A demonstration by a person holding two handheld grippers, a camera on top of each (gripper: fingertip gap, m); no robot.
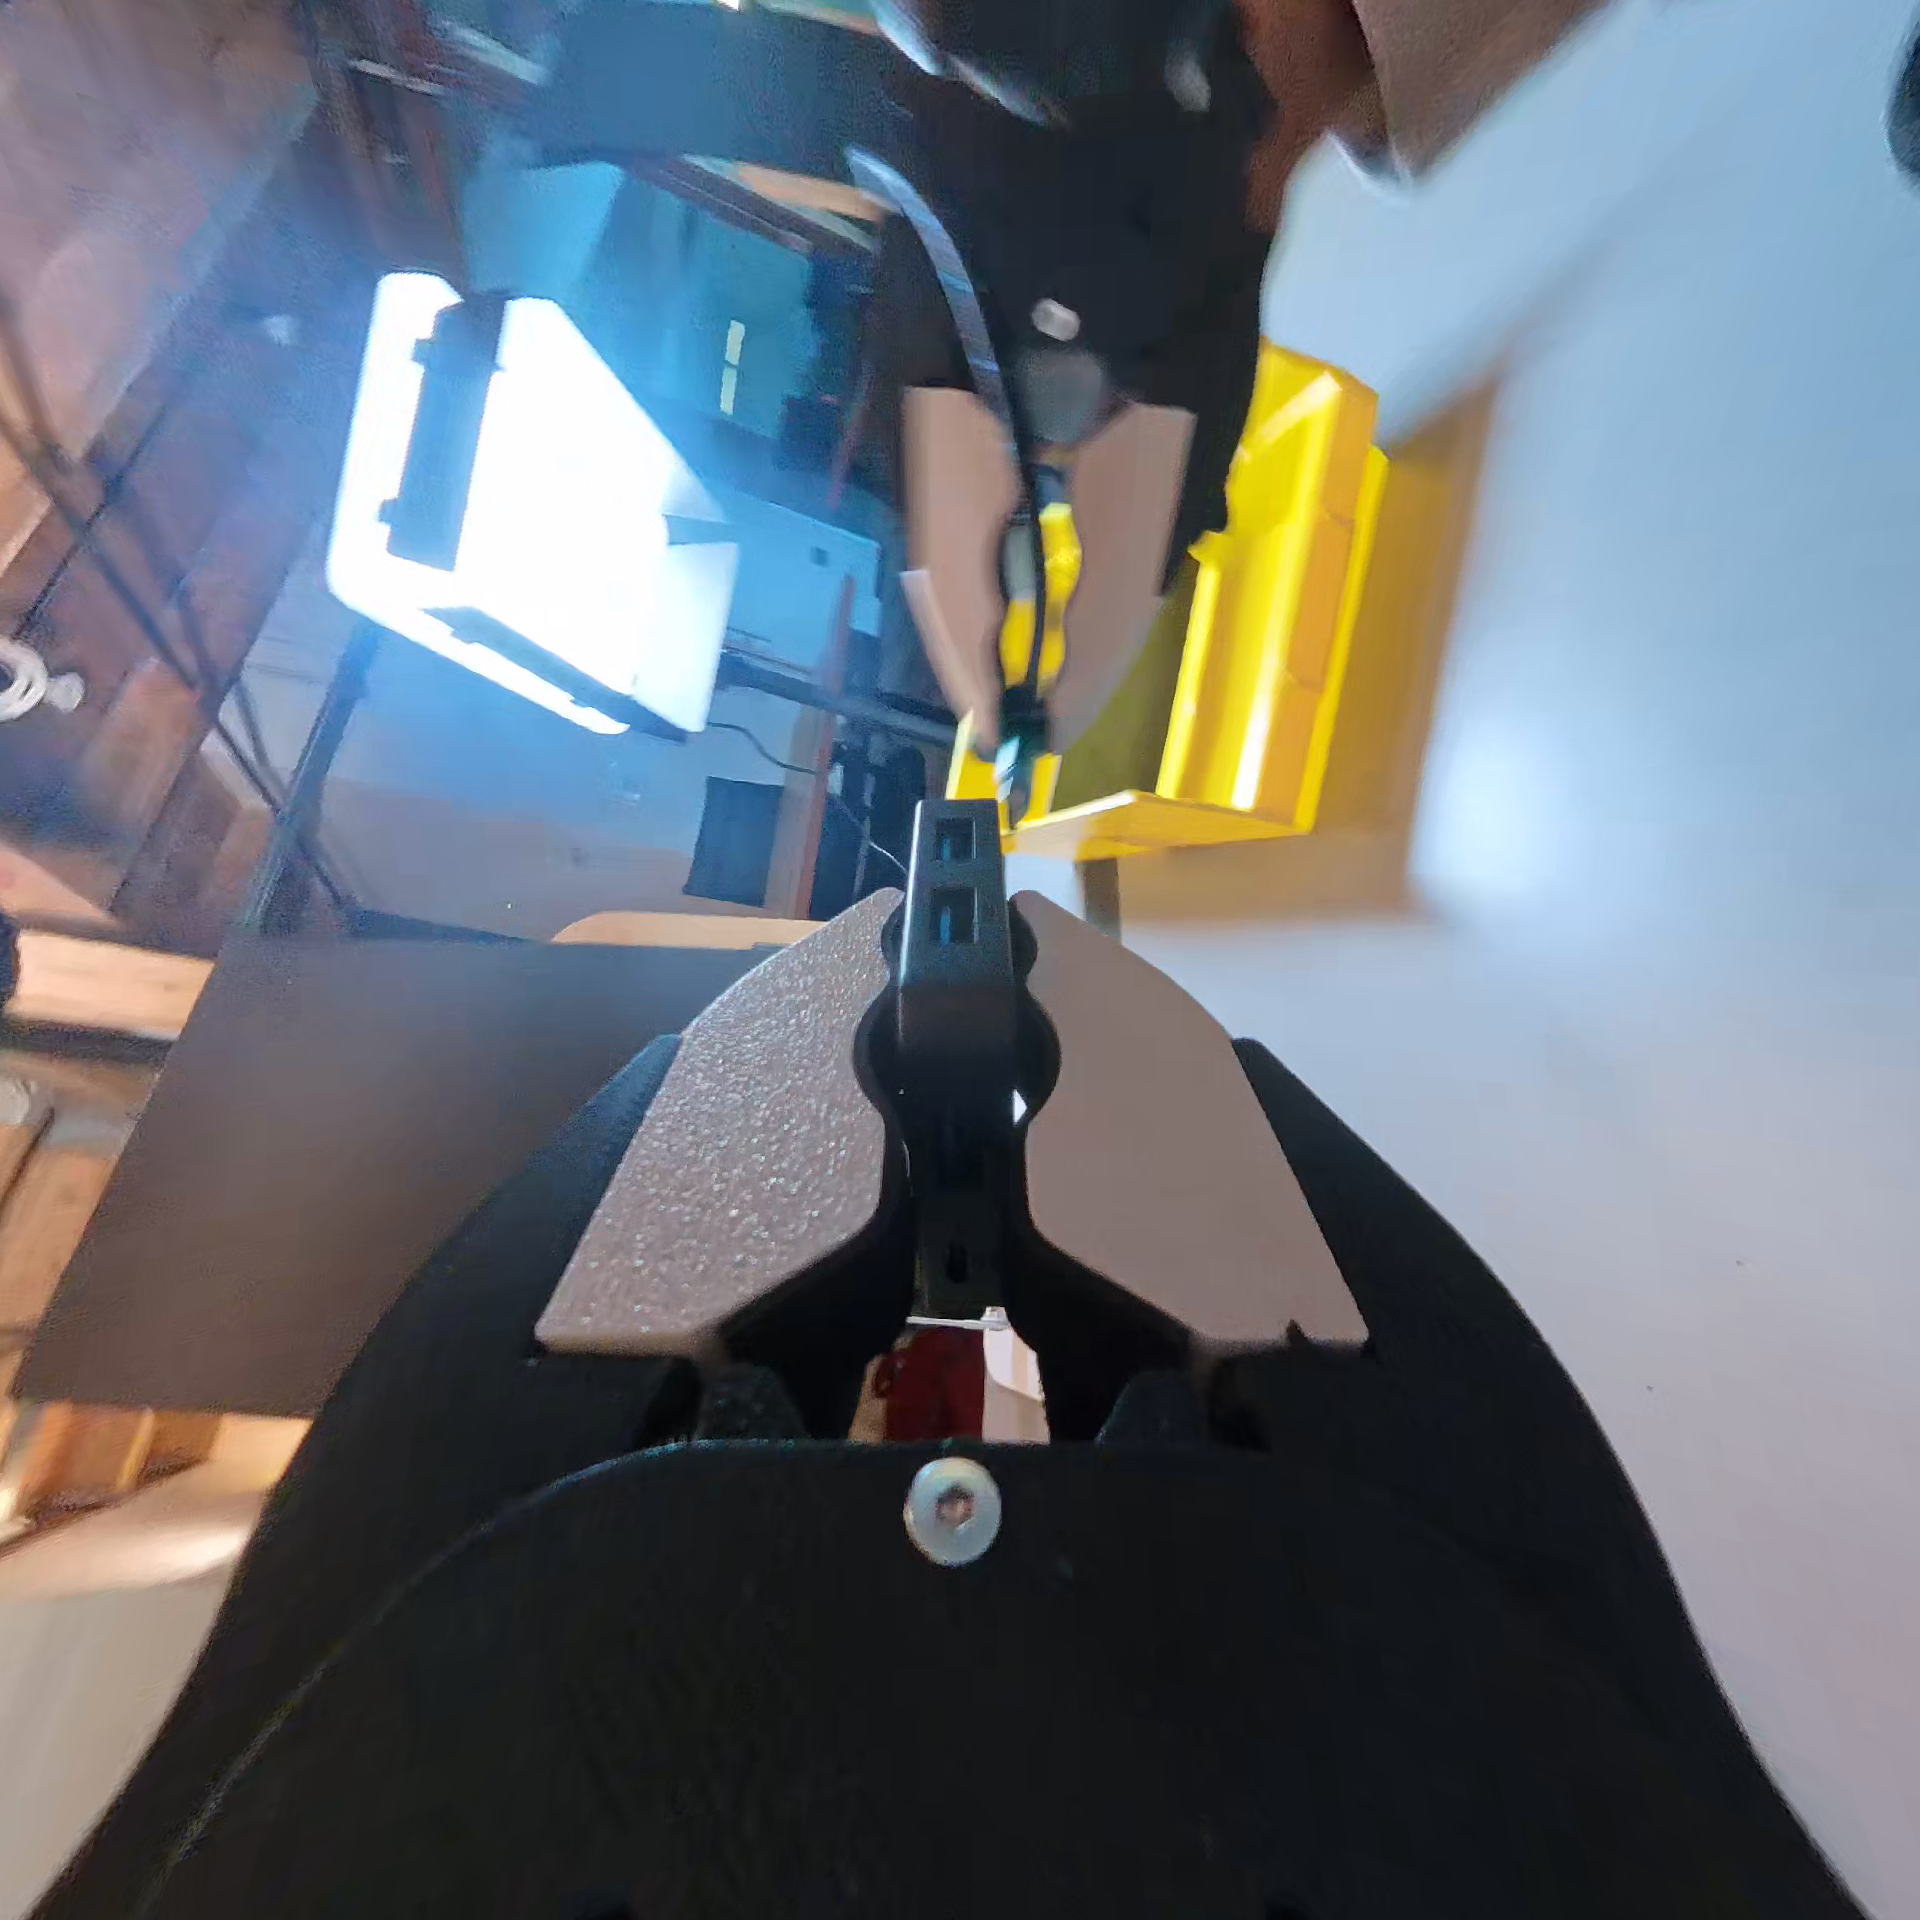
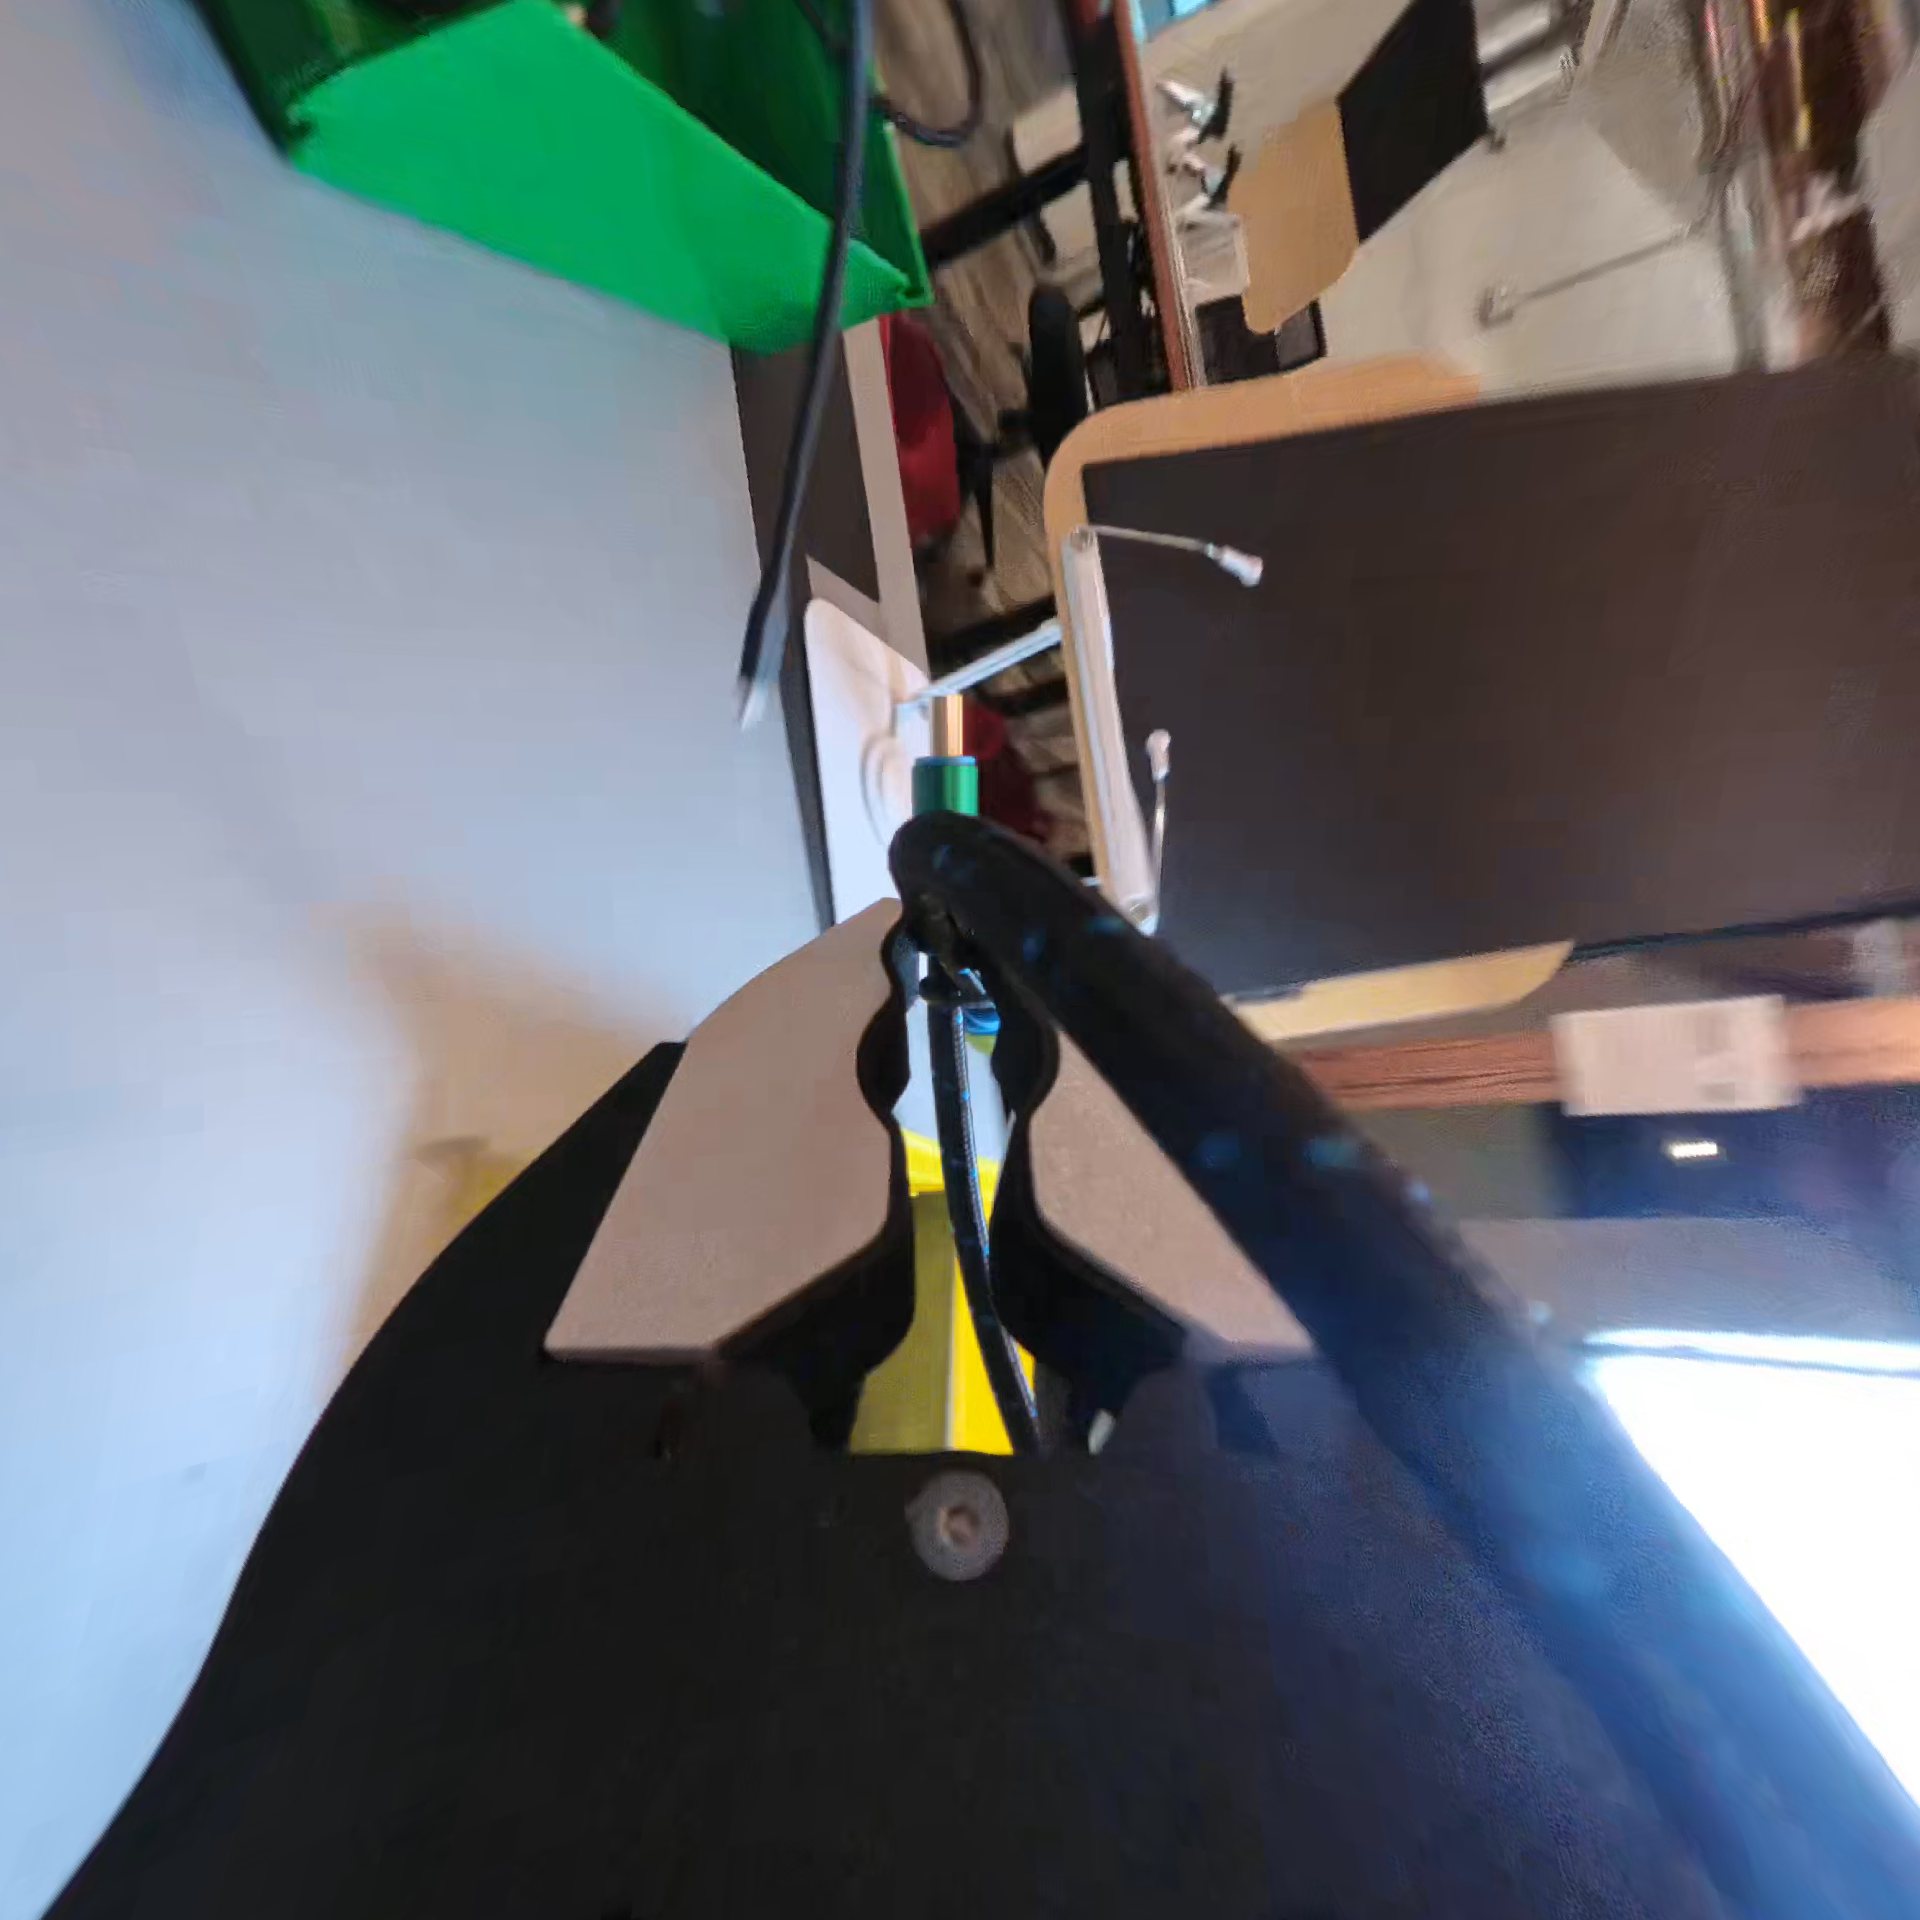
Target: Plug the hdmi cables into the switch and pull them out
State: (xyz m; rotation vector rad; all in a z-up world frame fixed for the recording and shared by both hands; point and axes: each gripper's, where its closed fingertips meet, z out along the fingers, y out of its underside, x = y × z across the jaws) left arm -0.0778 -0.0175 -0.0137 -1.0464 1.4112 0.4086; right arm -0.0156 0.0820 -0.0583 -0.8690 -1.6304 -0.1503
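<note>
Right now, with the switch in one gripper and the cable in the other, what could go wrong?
1. The plug held by the right gripper sits just off the switch, apparently not lined up with a port; pushing could jam it.
2. The left gripper pinches the switch by its narrow sides, so push force may twist it.
3. The cable loops across the right gripper and might snag.

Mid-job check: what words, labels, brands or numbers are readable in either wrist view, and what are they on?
White paper label on the brown wooden ledge: printed marks, too blurred to read.
Black metal switch box in the left gripper: no markings visible.
Black braided cable in the right gripper: no markings visible.
Nothing else is legible; both views are motion-blurred.
</note>
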